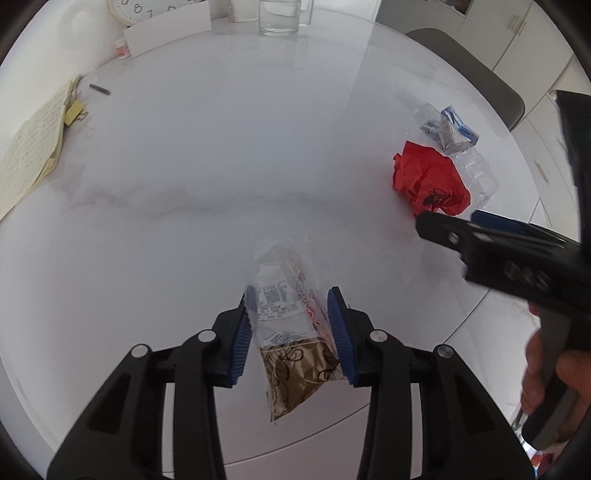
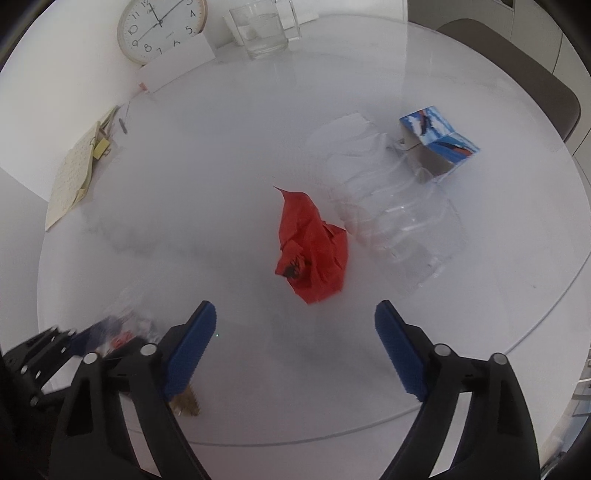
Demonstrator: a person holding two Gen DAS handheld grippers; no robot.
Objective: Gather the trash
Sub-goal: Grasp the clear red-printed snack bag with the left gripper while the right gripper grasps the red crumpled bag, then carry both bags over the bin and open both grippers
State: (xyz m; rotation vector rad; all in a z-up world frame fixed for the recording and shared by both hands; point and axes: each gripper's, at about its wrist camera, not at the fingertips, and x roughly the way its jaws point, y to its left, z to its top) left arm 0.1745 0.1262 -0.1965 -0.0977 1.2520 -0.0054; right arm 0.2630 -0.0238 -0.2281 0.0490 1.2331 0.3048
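Note:
A clear plastic wrapper (image 1: 291,325) with a white label and a brown-gold patterned end lies on the white round table (image 1: 207,177). My left gripper (image 1: 291,317) straddles it, its jaws partly open with a pad on each side. A crumpled red paper (image 2: 314,247) lies on the table ahead of my right gripper (image 2: 295,332), which is wide open and empty. The red paper also shows in the left wrist view (image 1: 430,181). A crushed clear plastic bottle (image 2: 399,218) lies right of the red paper. A small blue-and-white carton (image 2: 437,138) lies behind the bottle.
A clock (image 2: 160,27), a white card (image 2: 177,62) and a glass of water (image 2: 264,35) stand at the table's far edge. A notepad (image 2: 72,181) with yellow clips and a pen lies at the left. A grey chair (image 2: 517,70) stands at the far right.

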